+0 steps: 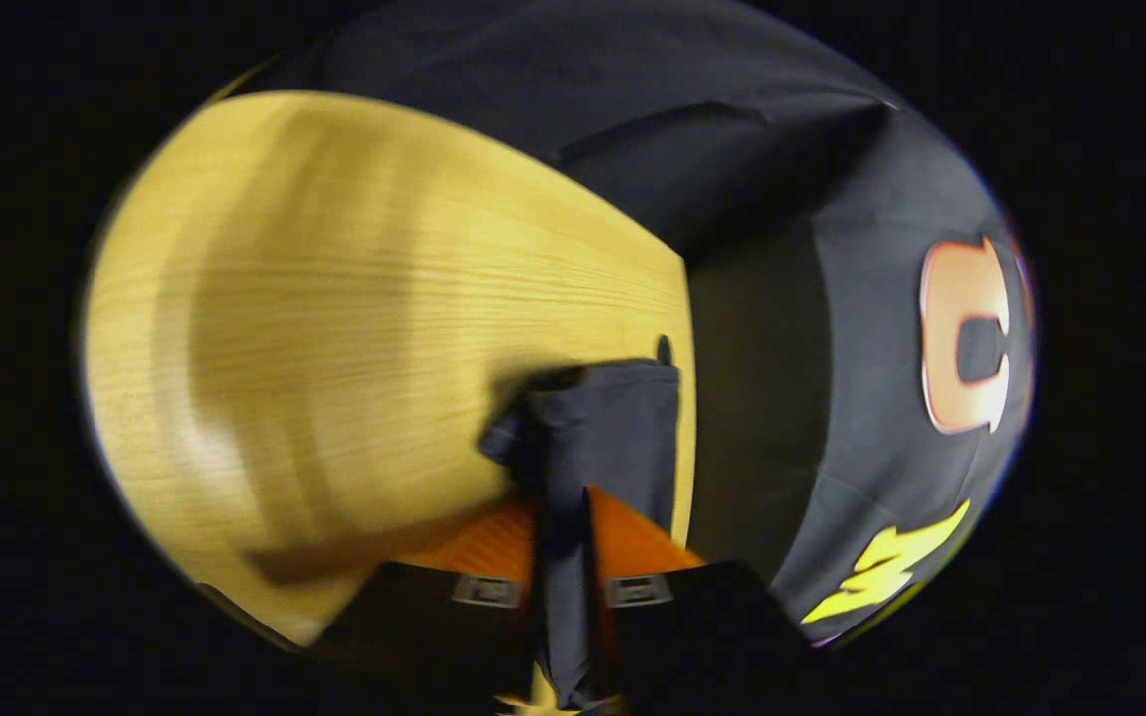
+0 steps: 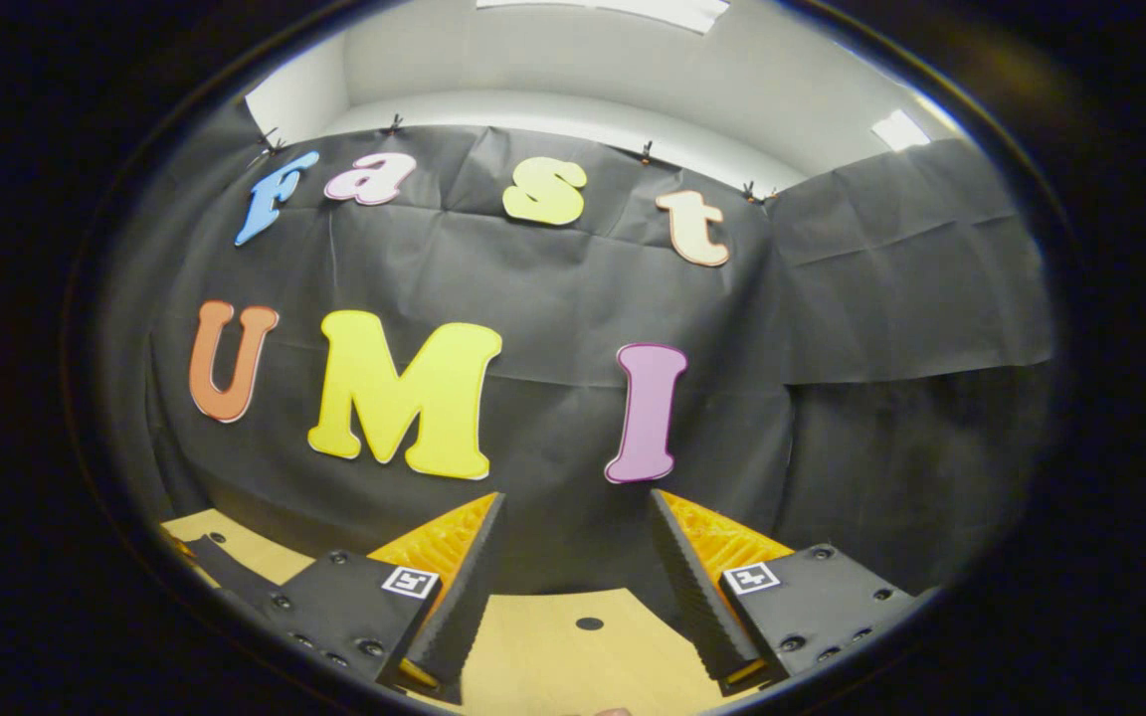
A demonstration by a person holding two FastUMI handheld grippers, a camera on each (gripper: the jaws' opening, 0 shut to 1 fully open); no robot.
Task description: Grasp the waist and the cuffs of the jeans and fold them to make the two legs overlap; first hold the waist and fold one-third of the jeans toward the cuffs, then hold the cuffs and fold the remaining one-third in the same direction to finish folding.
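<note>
dark denim is sitting pinched between the two fingers of the left gripper (image 1: 561,557) at the bottom centre of the left gripper view, both fingers pressing in on a narrow bunch of the jeans (image 1: 598,433); the cloth is running up from the jaws and ending in a blunt folded lump just above them, over the right edge of the wooden table (image 1: 334,298). whether this is waist or cuff is not something the blurred frame is letting me tell. the whole left view is smearing, which suggests quick motion. at the bottom of the right gripper view, the right gripper (image 2: 568,587) is standing with its fingers wide apart and nothing between them, pointing at the booth's black wall, with a strip of table and a small dark hole (image 2: 589,624) lying below the gap. the main risk, as i judge it, is that only one end of the garment is being held: with the right gripper empty, the far end is hanging free and the legs could be twisting or sliding apart instead of overlapping. the pinch also looks thin, so a fast swing could be tugging the denim out, or dragging the jeans off the table's edge at the right.
</note>
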